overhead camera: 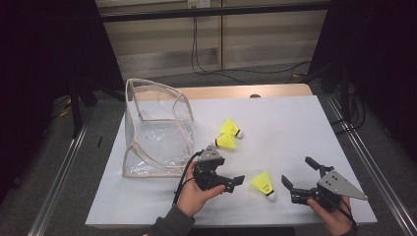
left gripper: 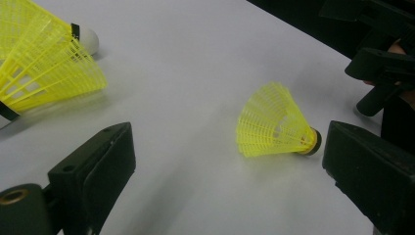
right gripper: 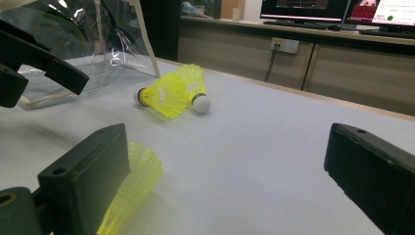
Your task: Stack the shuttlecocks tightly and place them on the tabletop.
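Both grippers' fingers [left gripper: 93, 171] gape empty, the nearest shuttlecock [overhead camera: 263, 184] lying on the table between them.

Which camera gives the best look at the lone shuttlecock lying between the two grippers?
The left gripper view: the lone shuttlecock lies whole and close on its side, skirt and dark-banded base clear. The high view shows it small, between the left gripper and the right gripper. The right gripper view shows just part of its skirt behind a finger.

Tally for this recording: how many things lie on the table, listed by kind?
Yellow shuttlecocks: 3, one between the tongs, two beside the bag
Clear plastic bag: 1
Total: 4
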A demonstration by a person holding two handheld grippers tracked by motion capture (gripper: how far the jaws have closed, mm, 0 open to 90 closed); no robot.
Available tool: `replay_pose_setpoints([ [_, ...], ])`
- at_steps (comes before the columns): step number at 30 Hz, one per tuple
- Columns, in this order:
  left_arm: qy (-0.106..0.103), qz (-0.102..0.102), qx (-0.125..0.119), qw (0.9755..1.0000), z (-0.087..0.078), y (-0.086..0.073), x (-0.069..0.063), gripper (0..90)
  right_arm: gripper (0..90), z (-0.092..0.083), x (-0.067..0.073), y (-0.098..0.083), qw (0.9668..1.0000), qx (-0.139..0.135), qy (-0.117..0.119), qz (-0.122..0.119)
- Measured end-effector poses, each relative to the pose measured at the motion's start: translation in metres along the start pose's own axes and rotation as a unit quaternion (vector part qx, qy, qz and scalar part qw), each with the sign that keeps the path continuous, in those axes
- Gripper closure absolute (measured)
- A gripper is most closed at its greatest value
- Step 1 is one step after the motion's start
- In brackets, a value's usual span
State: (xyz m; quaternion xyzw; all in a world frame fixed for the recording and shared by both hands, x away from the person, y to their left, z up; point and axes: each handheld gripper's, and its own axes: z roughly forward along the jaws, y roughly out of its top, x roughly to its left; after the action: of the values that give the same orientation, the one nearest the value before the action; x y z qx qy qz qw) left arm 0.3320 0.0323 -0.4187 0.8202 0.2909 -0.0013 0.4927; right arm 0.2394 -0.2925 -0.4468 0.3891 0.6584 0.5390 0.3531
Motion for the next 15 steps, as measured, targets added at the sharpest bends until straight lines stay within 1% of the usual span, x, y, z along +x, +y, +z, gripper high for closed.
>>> replay_pose_setpoints([
  [2,-0.003,0.002,0.001,1.0,-0.001,-0.002,0.0,5.3,2.3,0.0,0.0,0.0,1.0,0.0,0.0,-0.001],
  [9,-0.015,0.018,0.006,0.9997,-0.008,-0.008,0.0,4.8,2.3,0.0,0.0,0.0,1.0,0.0,0.0,0.001],
  [12,-0.02,0.02,0.008,0.9996,-0.01,-0.01,0.0,4.6,2.3,0.0,0.0,0.0,1.0,0.001,0.0,0.001],
  [13,-0.022,0.025,0.01,0.9994,-0.011,-0.011,0.001,4.6,2.3,0.0,0.0,0.0,1.0,0.001,0.0,0.001],
  [15,-0.025,0.025,0.009,0.9993,-0.015,-0.013,0.002,4.6,2.3,0.0,0.0,0.0,1.0,0.0,0.0,-0.001],
])
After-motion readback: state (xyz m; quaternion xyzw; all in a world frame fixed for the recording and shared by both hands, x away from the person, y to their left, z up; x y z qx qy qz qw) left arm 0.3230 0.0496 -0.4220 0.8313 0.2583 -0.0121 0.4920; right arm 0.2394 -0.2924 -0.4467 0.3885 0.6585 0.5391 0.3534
